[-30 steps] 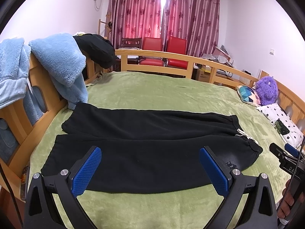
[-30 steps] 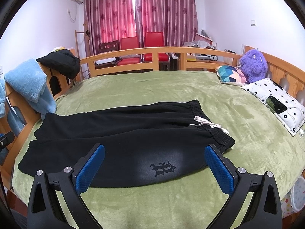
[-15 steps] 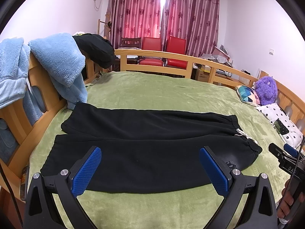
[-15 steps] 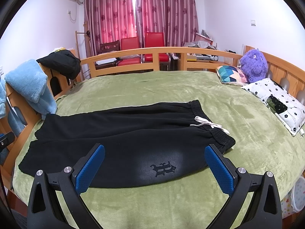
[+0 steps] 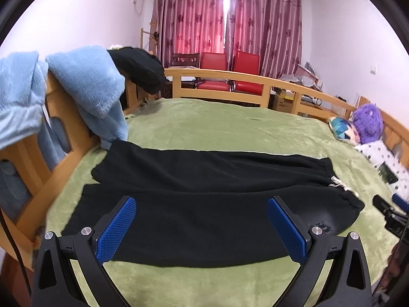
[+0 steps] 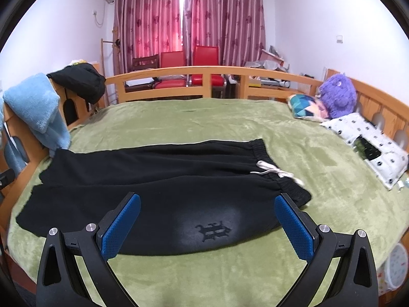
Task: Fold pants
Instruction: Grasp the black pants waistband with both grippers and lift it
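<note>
Black pants [image 5: 204, 199] [image 6: 163, 184] lie flat across a green blanket [image 5: 217, 128] [image 6: 204, 122], legs pointing left and waistband to the right. A white drawstring [image 6: 274, 171] [image 5: 338, 185] hangs at the waistband, and a dark emblem [image 6: 213, 230] marks the near leg. My left gripper [image 5: 202, 226] hovers open above the near leg's front edge with nothing between its blue pads. My right gripper [image 6: 207, 227] is open too, over the emblem area near the waist. The right gripper's body [image 5: 391, 217] shows at the right edge of the left wrist view.
Wooden bed rails [image 6: 179, 76] ring the blanket. Blue fleece [image 5: 89, 89] and a dark garment [image 5: 143, 69] hang on the left rail. A purple plush [image 6: 337, 97], a patterned cushion [image 6: 304, 107] and a spotted pillow [image 6: 368, 143] lie at the right. Red chairs [image 5: 230, 71] stand beyond.
Both grippers have shifted slightly forward and left along the pants, still open. The pants have not moved.
</note>
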Demonstrator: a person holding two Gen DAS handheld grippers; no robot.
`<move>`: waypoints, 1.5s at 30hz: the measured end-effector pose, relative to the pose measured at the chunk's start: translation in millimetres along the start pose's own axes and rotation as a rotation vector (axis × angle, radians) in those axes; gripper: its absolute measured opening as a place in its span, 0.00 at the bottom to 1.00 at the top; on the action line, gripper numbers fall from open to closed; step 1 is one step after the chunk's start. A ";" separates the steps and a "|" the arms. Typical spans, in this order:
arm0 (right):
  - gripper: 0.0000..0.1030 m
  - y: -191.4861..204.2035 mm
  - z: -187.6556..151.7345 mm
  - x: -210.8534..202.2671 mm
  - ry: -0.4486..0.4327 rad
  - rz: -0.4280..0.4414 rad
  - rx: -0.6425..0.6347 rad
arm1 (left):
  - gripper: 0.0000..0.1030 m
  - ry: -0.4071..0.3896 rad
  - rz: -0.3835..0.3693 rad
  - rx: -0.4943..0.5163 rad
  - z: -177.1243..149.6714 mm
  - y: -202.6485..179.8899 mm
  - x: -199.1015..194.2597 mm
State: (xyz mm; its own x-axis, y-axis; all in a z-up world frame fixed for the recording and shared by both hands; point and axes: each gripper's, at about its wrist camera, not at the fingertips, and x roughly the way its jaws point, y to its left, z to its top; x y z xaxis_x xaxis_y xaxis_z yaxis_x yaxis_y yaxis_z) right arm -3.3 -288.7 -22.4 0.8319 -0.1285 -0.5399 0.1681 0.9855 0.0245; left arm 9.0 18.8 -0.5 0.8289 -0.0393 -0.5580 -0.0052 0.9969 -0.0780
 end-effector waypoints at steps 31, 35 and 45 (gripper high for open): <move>0.82 -87.5 -87.7 70.1 0.209 0.087 0.113 | 0.99 0.298 0.053 -0.187 -121.3 81.5 85.2; 0.82 -104.1 -104.2 89.0 0.216 0.027 0.095 | 0.99 0.305 0.057 -0.287 -134.4 104.0 106.3; 0.82 -140.2 -124.9 159.0 0.310 0.036 0.326 | 0.99 0.356 0.034 -0.510 -151.1 165.4 159.5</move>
State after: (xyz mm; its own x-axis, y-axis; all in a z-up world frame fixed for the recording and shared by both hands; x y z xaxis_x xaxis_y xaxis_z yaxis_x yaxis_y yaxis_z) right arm 39.4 -433.4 -216.8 0.6509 -0.0065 -0.7592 0.3414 0.8956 0.2851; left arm 55.8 167.2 -227.2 0.5868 -0.1155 -0.8015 -0.3680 0.8436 -0.3910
